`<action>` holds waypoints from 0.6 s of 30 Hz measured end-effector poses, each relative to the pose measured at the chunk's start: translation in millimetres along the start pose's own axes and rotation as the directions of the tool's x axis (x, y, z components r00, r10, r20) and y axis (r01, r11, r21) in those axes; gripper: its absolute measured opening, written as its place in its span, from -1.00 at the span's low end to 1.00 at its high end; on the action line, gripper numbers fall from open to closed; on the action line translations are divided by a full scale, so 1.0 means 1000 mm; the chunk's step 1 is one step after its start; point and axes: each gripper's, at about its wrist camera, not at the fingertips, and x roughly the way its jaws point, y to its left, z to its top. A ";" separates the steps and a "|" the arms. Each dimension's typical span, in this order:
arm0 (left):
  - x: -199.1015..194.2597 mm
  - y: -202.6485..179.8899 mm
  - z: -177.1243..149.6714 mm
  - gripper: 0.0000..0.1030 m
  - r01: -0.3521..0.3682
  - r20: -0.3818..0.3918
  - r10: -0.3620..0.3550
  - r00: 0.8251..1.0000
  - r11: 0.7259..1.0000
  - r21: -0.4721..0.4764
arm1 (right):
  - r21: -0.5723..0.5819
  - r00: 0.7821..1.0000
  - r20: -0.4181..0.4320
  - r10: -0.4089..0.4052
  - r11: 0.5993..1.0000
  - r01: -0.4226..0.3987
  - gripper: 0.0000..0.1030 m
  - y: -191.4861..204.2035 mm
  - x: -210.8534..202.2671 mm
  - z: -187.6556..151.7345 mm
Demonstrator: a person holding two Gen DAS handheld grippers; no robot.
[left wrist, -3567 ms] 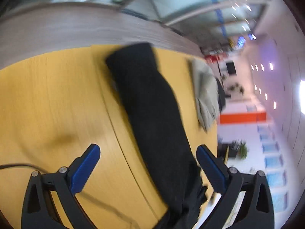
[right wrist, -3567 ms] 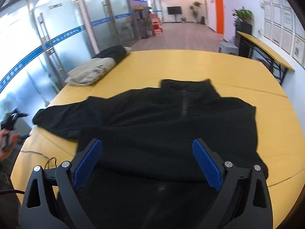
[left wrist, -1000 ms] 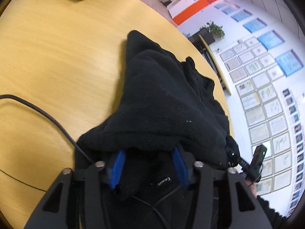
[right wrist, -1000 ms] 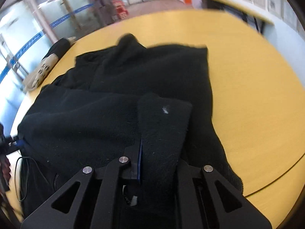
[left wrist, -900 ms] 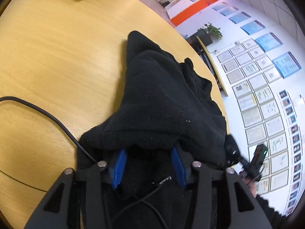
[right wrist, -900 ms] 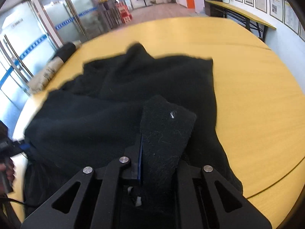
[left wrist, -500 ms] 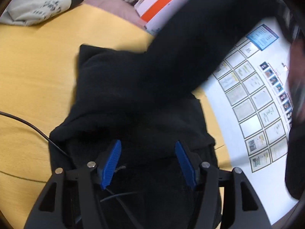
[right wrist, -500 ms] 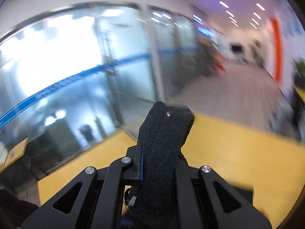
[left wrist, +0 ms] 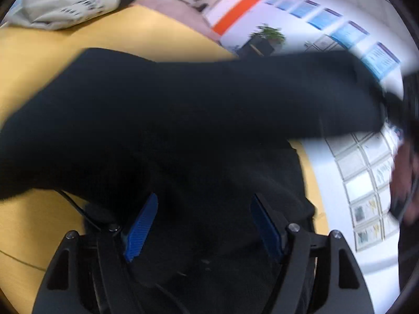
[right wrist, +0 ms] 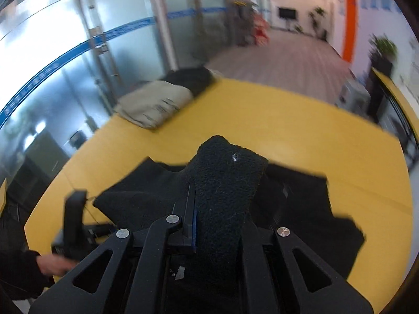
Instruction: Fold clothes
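Black fleece jacket (left wrist: pixel 183 120) lying on yellow table (left wrist: pixel 39 52) ahead of left gripper (left wrist: pixel 201 225), its blue fingers (left wrist: pixel 140 227) spreading apart over the cloth, sleeve stretching rightward, right gripper (right wrist: pixel 209 209) pinching a jacket fold (right wrist: pixel 227 178), beige garment (right wrist: pixel 154 104) lying far ahead-left.

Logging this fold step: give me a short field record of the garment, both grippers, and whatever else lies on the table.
garment: black fleece, partly on the table, one sleeve lifted
left gripper: open, over the fleece
right gripper: shut on the sleeve cuff
table: yellow wood
other items: beige folded garment beside a dark garment at the far edge
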 end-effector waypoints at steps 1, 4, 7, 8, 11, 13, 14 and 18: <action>0.005 0.007 0.002 0.46 -0.005 -0.010 0.005 1.000 1.000 -0.013 | 0.027 1.000 -0.004 -0.023 0.999 0.023 -0.89 -0.015 -0.002 -0.009; 0.010 0.014 0.005 0.33 -0.011 -0.008 0.011 1.000 1.000 0.005 | 0.091 0.995 -0.017 -0.098 0.991 0.099 -0.89 -0.056 -0.019 -0.046; 0.007 0.017 0.001 0.04 -0.050 -0.008 0.050 0.999 0.998 0.034 | 0.176 0.987 -0.095 -0.130 0.974 0.145 -0.89 -0.100 -0.001 -0.086; 0.004 0.018 -0.001 0.04 -0.049 -0.015 0.050 0.999 0.998 0.032 | 0.195 0.983 -0.122 -0.138 0.968 0.160 -0.89 -0.116 0.007 -0.101; -0.010 0.016 -0.007 0.18 -0.056 -0.022 0.057 0.998 0.997 0.048 | 0.221 0.976 -0.159 -0.151 0.958 0.184 -0.89 -0.147 0.017 -0.141; -0.021 0.013 -0.012 0.32 -0.082 -0.012 0.084 0.996 0.993 0.083 | 0.250 0.975 -0.155 -0.157 0.949 0.192 -0.89 -0.156 0.029 -0.156; -0.020 0.012 -0.013 0.33 -0.110 -0.015 0.112 0.994 0.990 0.093 | 0.275 0.977 -0.142 -0.158 0.942 0.193 -0.88 -0.161 0.028 -0.165; -0.012 0.016 -0.013 0.33 -0.161 -0.039 0.163 0.986 0.985 0.068 | 0.323 0.975 -0.143 -0.170 0.923 0.208 -0.83 -0.176 0.018 -0.195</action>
